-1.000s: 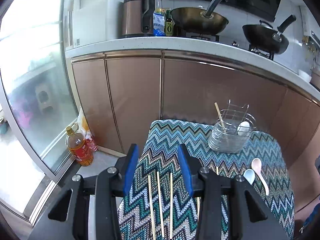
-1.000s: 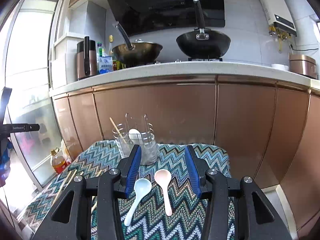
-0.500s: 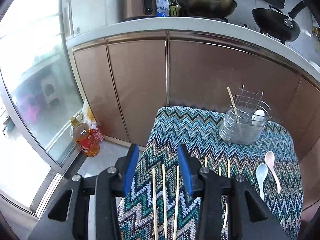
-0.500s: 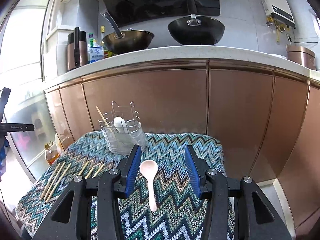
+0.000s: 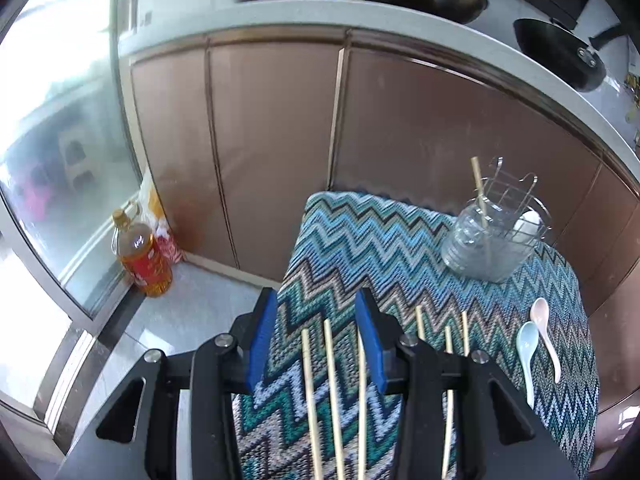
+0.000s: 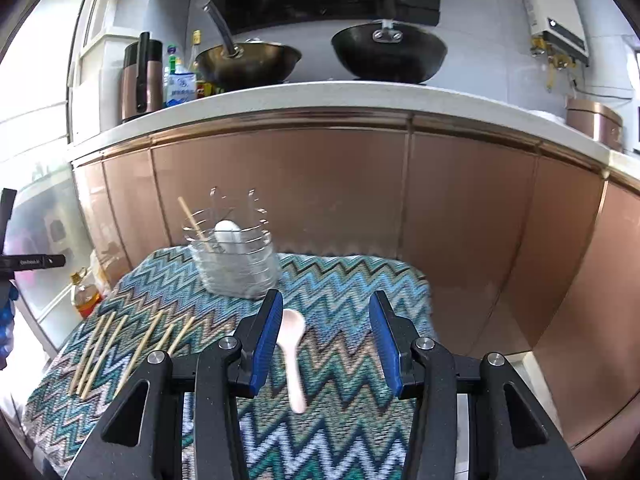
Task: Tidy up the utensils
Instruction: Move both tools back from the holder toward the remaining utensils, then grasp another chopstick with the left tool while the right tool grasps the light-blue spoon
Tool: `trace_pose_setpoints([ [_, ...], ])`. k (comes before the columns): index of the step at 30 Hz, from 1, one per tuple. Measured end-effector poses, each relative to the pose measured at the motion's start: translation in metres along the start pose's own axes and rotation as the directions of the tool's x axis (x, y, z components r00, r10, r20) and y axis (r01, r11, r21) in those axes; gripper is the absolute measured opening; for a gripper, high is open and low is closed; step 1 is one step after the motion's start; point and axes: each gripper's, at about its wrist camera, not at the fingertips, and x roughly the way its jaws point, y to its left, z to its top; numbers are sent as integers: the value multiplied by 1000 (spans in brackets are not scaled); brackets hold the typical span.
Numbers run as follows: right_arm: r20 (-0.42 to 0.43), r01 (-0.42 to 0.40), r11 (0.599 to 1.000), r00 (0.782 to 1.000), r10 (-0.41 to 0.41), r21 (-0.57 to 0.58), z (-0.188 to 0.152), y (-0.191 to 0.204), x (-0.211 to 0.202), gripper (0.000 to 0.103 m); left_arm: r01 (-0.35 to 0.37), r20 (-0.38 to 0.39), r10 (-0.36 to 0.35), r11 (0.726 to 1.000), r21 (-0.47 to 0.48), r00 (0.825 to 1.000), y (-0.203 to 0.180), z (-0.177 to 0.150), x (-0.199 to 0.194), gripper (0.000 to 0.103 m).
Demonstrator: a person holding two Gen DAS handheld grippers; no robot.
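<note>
Jaws apart and gripping nothing, the left gripper [image 5: 316, 336] hangs over the near end of a zigzag-patterned tablecloth [image 5: 360, 248], three wooden chopsticks [image 5: 334, 396] lying on the cloth within the gap between its blue pads. The right gripper [image 6: 325, 338] likewise stands with jaws apart and empty above the same cloth-covered table, a pink spoon [image 6: 293, 354] lying loose beneath the gap, nearer the left pad.

Only the left wrist view shows a pale blue spoon [image 5: 525, 356] resting just beside the pink spoon [image 5: 546, 336] near the right edge of the cloth, with more chopsticks [image 5: 449, 356] partly hidden behind the gripper's right finger. The right wrist view, in turn, lays out the scattered chopsticks [image 6: 120, 350] in full along the left side of the table, well apart from the pink spoon.

Farther back on the cloth stands a clear utensil holder [image 5: 490, 242] with a wire frame; both views show one chopstick leaning in it and a white spoon [image 6: 227, 231] standing in it.

Beyond the table run copper-coloured cabinet doors [image 6: 344, 200]. An oil bottle [image 5: 142, 256] sits on the floor by the glass door. On the counter above, two woks [image 6: 388, 54] sit on the stove, seen whole only from the right wrist, along with a copper-coloured pot [image 6: 594, 122] at far right.
</note>
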Motion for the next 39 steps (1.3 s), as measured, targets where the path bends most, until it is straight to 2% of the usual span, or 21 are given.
trace_pose_setpoints([
  [4, -35, -46, 999, 998, 46, 14, -6, 10, 13, 45, 36, -55, -38, 999, -39, 998, 24, -4, 7, 39],
  [8, -70, -79, 997, 994, 80, 12, -12, 20, 26, 45, 100, -110, -108, 992, -75, 988, 38, -6, 13, 38],
  [9, -76, -91, 996, 993, 91, 14, -13, 22, 28, 45, 121, -124, -132, 989, -89, 983, 40, -7, 15, 38],
  [11, -89, -109, 994, 990, 110, 15, -16, 25, 32, 45, 187, -172, -207, 974, -127, 963, 39, -9, 27, 38],
  [13, -102, -116, 993, 988, 117, 14, -19, 27, 36, 45, 224, -218, -251, 964, -140, 943, 31, -13, 39, 38],
  [18, -141, -126, 992, 982, 127, 18, -29, 22, 46, 45, 233, -358, -279, 958, -165, 891, 9, -19, 87, 38],
  [20, -161, -126, 992, 979, 128, 20, -32, 18, 51, 45, 230, -389, -284, 957, -180, 877, 6, -19, 100, 38],
  [27, -237, -150, 988, 959, 155, 43, -43, 8, 71, 45, 177, -453, -226, 973, -150, 862, 0, -19, 130, 36],
  [30, -280, -190, 980, 939, 197, 55, -47, 8, 85, 45, 156, -479, -206, 978, -142, 853, 1, -21, 141, 35],
  [36, -377, -331, 940, 863, 337, 84, -45, 14, 122, 44, 153, -507, -200, 979, -132, 838, 1, -23, 152, 32],
  [38, -400, -357, 929, 841, 364, 96, -44, 16, 134, 41, 158, -516, -206, 978, -137, 831, 0, -24, 156, 31],
  [39, -415, -377, 920, 823, 387, 112, -43, 17, 143, 37, 157, -519, -205, 978, -136, 830, -1, -25, 157, 30],
])
